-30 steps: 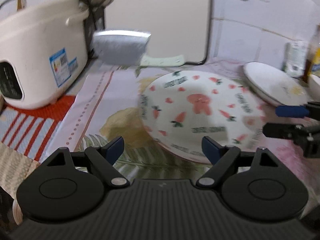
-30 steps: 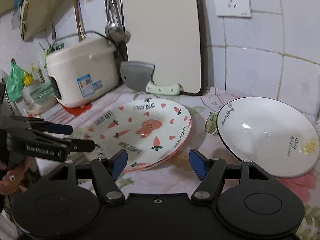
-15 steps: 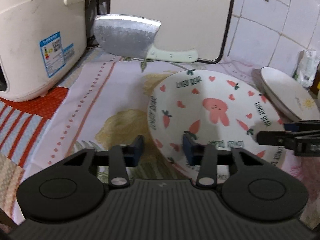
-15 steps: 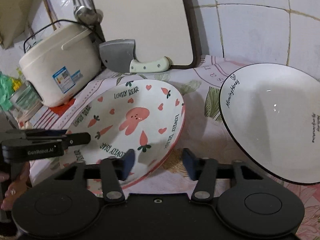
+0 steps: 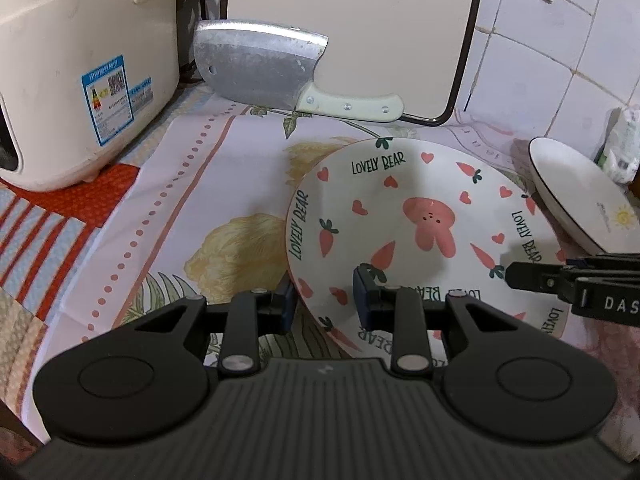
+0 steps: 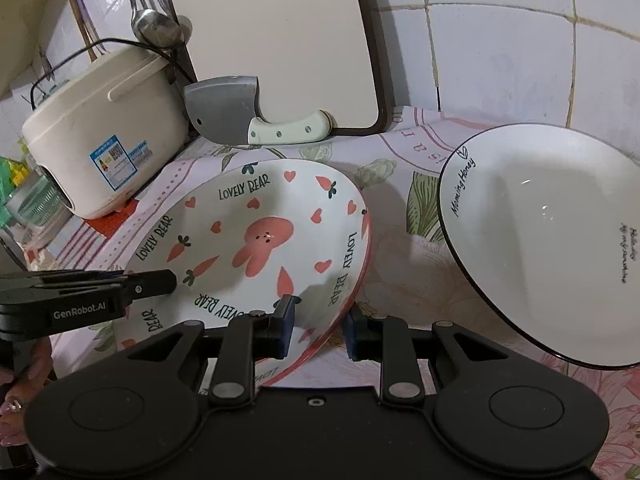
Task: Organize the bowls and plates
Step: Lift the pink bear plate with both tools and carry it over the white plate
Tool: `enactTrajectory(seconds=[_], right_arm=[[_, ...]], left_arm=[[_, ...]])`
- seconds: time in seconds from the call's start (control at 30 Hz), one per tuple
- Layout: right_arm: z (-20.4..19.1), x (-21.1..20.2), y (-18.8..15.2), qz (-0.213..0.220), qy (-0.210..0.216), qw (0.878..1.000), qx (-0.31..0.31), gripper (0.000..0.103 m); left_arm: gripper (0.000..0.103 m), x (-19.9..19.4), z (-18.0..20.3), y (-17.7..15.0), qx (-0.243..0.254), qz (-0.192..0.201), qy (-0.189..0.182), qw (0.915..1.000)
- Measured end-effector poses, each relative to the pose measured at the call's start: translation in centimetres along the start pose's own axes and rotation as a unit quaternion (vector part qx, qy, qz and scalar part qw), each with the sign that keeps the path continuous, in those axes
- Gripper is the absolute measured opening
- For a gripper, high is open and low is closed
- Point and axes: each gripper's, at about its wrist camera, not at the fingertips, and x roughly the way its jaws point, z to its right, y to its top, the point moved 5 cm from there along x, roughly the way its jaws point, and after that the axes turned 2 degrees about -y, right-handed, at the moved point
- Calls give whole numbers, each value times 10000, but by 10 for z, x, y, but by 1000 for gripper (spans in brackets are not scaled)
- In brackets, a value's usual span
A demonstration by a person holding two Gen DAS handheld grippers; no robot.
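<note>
A white plate with pink bear and carrot prints (image 5: 416, 216) lies on the flowered cloth; it also shows in the right wrist view (image 6: 264, 236). My left gripper (image 5: 325, 300) straddles its near left rim, one finger under and one over, closed on it. My right gripper (image 6: 318, 330) straddles the opposite rim with its fingers closed on the edge. A white black-rimmed bowl-plate marked "Morning Honey" (image 6: 548, 232) lies to the right, also seen in the left wrist view (image 5: 576, 192). The right gripper shows in the left view (image 5: 560, 280).
A cream rice cooker (image 5: 68, 68) stands at the left. A cleaver (image 5: 272, 68) leans against a cutting board (image 5: 352, 20) at the back wall. A ladle (image 6: 154, 20) hangs above the cooker. Green items (image 6: 24, 196) sit at the far left.
Both grippers have moved in onto the bear plate's opposite rims and their fingers have narrowed from wide open to closed on the edge.
</note>
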Motion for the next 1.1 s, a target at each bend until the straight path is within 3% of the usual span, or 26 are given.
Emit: enactTrajectory(seconds=[0.53, 0.87, 1.1], right_arm=[[-12, -61, -18, -148, 75, 9999, 30, 29], [-7, -132, -40, -161, 92, 9998, 117, 29], [6, -184, -49, 163, -55, 9998, 52, 29]], left_arm=[[28, -67, 16, -20, 361, -48, 27, 9993], [28, -135, 55, -36, 694, -63, -237, 9973], [28, -172, 93, -38, 922, 150, -402, 9948]])
